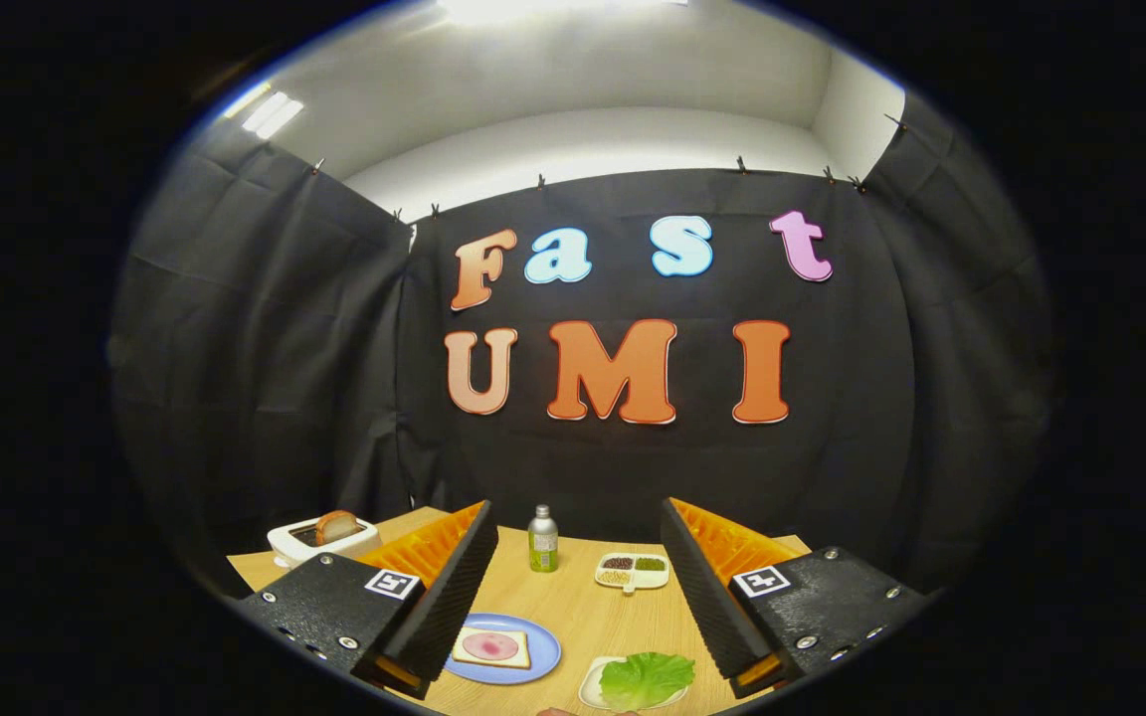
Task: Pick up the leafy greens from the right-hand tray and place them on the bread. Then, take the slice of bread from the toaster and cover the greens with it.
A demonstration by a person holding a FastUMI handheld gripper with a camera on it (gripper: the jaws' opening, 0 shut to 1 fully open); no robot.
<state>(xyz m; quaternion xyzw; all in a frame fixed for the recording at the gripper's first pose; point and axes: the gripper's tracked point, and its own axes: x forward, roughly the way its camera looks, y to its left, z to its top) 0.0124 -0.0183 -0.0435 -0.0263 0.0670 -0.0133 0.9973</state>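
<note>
Now we hold the tongs wide open and empty above the bench; between their fingers lie the leafy greens on a tray, beside the bread.

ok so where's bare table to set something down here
Bare wood lies between the bottle and the blue plate, between the open tool fingers. The near edge is crowded: plate with bread beside the lettuce tray. The toaster fills the far left corner.
</note>
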